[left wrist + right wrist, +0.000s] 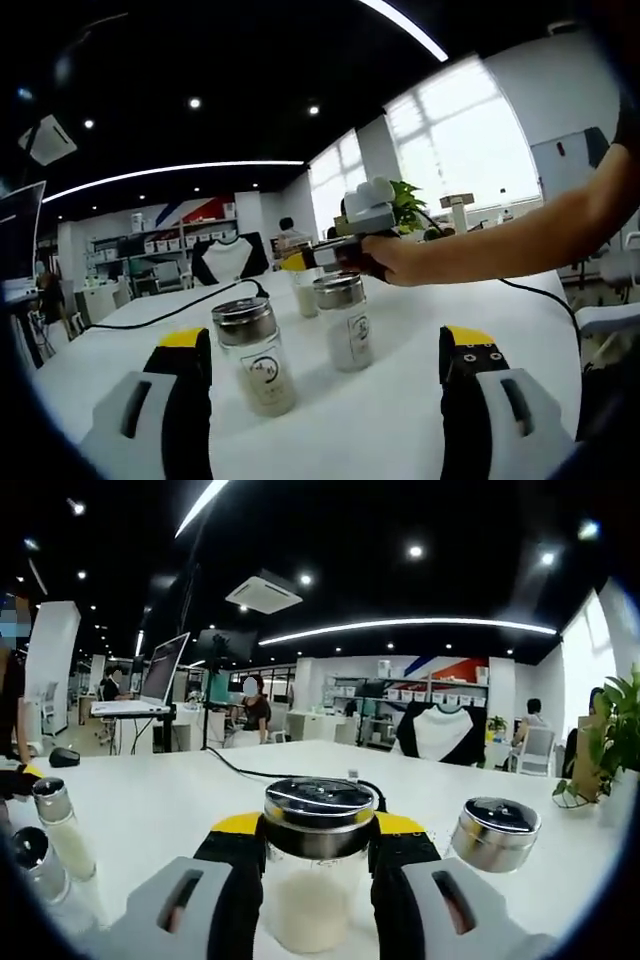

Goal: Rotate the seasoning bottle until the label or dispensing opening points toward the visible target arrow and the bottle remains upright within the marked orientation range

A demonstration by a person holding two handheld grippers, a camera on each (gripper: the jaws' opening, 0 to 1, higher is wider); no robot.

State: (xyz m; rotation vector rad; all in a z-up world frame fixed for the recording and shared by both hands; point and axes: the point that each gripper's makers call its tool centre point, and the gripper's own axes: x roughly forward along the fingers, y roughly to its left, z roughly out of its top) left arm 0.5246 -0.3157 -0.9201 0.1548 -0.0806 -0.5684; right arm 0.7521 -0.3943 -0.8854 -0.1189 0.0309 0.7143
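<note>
Bright daylight blows out the windows, ceiling strip lights glow overhead, and the fisheye bends everything near the edges.

The seasoning bottle is clear glass with a chrome lid, holds white powder, and stands upright on the white table, clamped between jaws.

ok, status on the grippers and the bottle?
Right hand-held gripper shut on seasoning bottle, upright. Left hand-held gripper open, empty. Second bottle close beside, cable behind.

Three seasoning bottles, two tools
</note>
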